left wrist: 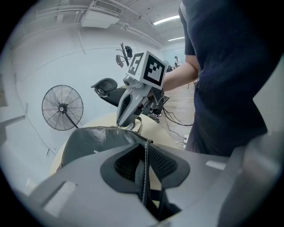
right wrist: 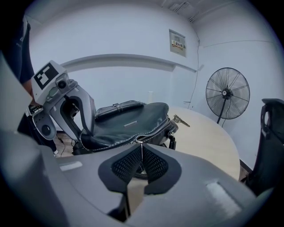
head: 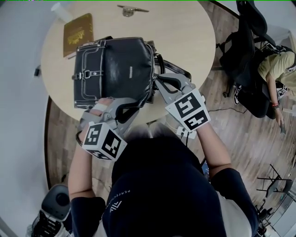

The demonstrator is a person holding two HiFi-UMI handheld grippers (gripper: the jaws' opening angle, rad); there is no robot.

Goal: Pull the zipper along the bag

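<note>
A black leather bag lies on the round beige table. My left gripper is at the bag's near corner, shut on a stitched black leather edge of the bag that runs between its pads. My right gripper is at the bag's right side, shut on the thin metal zipper pull. The silver zipper runs away from the pull along the bag's top. In the right gripper view the left gripper shows at the bag's left end. In the left gripper view the right gripper stands behind the bag.
A brown book, a white object and keys lie at the table's far side. A pedestal fan stands beyond the table. Black office chairs and a seated person are to the right.
</note>
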